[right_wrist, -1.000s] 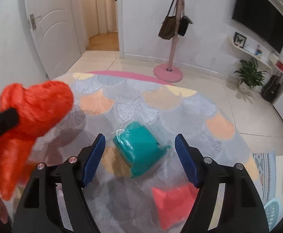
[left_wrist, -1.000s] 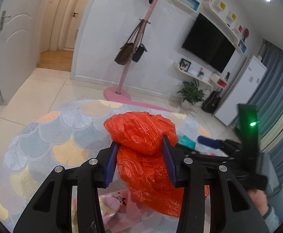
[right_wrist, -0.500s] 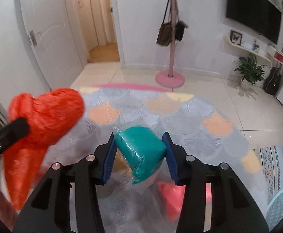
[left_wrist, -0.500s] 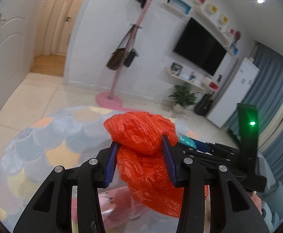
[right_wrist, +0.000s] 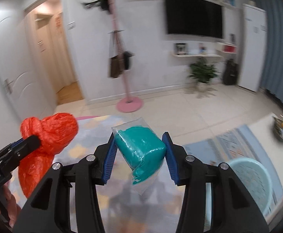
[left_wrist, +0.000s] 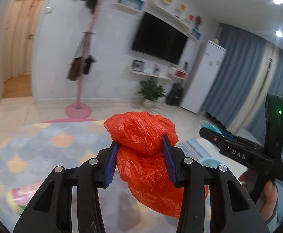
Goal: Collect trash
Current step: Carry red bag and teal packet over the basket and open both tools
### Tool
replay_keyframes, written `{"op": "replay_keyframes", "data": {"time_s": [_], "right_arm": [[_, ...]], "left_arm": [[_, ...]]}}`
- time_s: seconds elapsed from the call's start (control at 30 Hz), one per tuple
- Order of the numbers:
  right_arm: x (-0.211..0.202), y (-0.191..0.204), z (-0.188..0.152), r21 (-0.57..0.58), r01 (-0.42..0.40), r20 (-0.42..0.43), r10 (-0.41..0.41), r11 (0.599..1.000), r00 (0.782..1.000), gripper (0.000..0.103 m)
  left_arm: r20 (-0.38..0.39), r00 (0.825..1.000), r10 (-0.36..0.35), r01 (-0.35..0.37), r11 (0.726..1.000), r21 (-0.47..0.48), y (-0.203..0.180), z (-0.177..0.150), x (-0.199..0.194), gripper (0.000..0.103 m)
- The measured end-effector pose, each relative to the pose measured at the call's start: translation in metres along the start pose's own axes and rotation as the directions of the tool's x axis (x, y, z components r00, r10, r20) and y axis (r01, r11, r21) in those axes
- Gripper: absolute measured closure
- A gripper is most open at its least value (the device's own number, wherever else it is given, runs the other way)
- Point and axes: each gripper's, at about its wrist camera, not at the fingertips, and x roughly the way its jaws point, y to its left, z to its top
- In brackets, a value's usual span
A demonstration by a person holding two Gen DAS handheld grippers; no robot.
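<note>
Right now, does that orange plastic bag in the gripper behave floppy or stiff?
Probably floppy: the orange plastic bag sags below the left gripper in crinkled folds. Likely light, since it bulges loosely. The thin film may slip if the grip loosens.

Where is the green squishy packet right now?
The teal packet is pinched in the right gripper, centre of the right wrist view, beside the orange bag and left of the blue basket.
</note>
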Motion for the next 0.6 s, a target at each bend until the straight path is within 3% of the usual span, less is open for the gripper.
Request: {"op": "replay_keyframes", "data": {"time_s": [0.13,0.3,0.5,0.6], "right_arm": [[-0.020,-0.060,-0.009,0.121,0.038,-0.004,-0.038,0.992,0.999,0.060],[-0.033,-0.130,-0.031,0.245,0.088,-0.036,-0.082,0.966,0.996,0.060],[-0.035,-0.190,-0.063,0.372,0.147,-0.093,-0.120,0.917,0.988,0.060],[-0.027,-0.214,-0.077,0.417,0.165,-0.125,-0.124,0.894,0.984,0.060]], "left_arm": [[-0.078,0.992,-0.100,0.103,0.994,0.026,-0.055,-0.008,0.030,0.062],[-0.195,0.959,-0.205,0.207,0.978,-0.008,-0.104,-0.019,0.073,0.062],[-0.319,0.918,-0.238,0.259,0.966,0.025,-0.160,-0.040,0.124,0.062],[-0.356,0.910,-0.214,0.252,0.965,0.066,-0.178,-0.052,0.142,0.062]]}}
